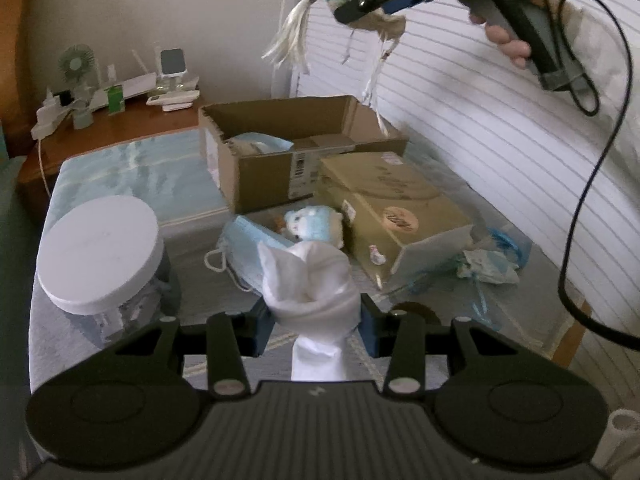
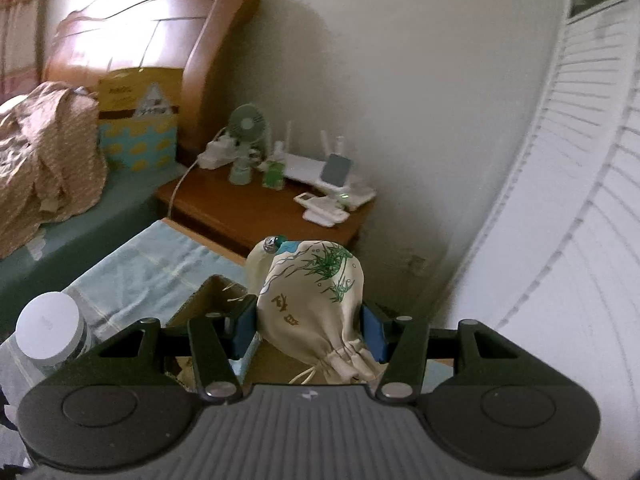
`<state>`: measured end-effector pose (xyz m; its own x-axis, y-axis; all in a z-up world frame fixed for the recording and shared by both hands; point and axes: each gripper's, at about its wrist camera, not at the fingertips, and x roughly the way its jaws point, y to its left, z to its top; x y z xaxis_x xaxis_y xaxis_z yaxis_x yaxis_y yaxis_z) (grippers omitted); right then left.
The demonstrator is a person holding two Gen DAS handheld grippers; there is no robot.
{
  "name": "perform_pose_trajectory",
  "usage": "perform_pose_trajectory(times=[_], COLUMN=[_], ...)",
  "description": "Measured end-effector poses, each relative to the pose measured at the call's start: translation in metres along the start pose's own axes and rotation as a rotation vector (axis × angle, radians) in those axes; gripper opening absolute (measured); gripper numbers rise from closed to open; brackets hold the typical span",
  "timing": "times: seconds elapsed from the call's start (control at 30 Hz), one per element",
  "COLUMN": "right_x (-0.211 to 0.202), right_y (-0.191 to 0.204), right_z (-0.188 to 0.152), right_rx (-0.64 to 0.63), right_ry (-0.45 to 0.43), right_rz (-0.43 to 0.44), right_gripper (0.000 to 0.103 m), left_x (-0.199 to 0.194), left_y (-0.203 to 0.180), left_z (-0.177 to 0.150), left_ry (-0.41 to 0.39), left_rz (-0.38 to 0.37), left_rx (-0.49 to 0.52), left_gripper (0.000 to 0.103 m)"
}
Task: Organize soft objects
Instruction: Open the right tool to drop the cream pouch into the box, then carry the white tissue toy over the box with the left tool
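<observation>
My left gripper [image 1: 316,322] is shut on a rolled white cloth [image 1: 312,280], which sticks up between the blue pads above the table. High at the upper right of the left wrist view, a hand holds my right gripper [image 1: 360,4], shut on a cream drawstring pouch [image 1: 380,20] with pale tassels hanging down. In the right wrist view that pouch [image 2: 316,300], printed with green bamboo, fills my right gripper [image 2: 310,332]. An open cardboard box [image 1: 280,148] holds a blue face mask [image 1: 260,146]. A small blue-and-white plush [image 1: 314,226] and a stack of face masks [image 1: 248,252] lie in front of it.
A closed tan box [image 1: 392,208] lies right of the open one, with crumpled plastic wrappers [image 1: 488,264] beside it. A jar with a white lid [image 1: 100,256] stands at the left. A wooden nightstand [image 2: 260,216] with a fan and small devices sits behind, a louvred door [image 1: 480,120] at right.
</observation>
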<state>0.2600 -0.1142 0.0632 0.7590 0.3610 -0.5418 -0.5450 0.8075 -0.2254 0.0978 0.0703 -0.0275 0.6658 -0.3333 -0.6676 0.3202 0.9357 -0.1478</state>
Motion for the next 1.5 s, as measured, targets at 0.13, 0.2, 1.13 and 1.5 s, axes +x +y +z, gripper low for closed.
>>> perform_pose_trajectory(times=[0.13,0.2,1.13,1.5], right_x=[0.029,0.039,0.071,0.046], right_y=[-0.001,-0.001,-0.001,-0.001], right_z=[-0.009,-0.012,-0.033,-0.06], right_rx=[-0.031,-0.06,-0.088,0.04], right_ry=[0.055,0.074,0.164,0.112], right_rz=[0.009,-0.012,0.012,-0.016], right_gripper=[0.059,0.059,0.063,0.103], left_x=[0.004,0.006,0.016,0.015], left_y=[0.005,0.007,0.002,-0.001], left_z=[0.001,0.001,0.002,0.008], left_ry=[0.008,0.013,0.041,0.041], left_rz=[0.012,0.015,0.008,0.01], left_rx=[-0.009,-0.013,-0.005,0.016], left_gripper=[0.042,0.042,0.043,0.043])
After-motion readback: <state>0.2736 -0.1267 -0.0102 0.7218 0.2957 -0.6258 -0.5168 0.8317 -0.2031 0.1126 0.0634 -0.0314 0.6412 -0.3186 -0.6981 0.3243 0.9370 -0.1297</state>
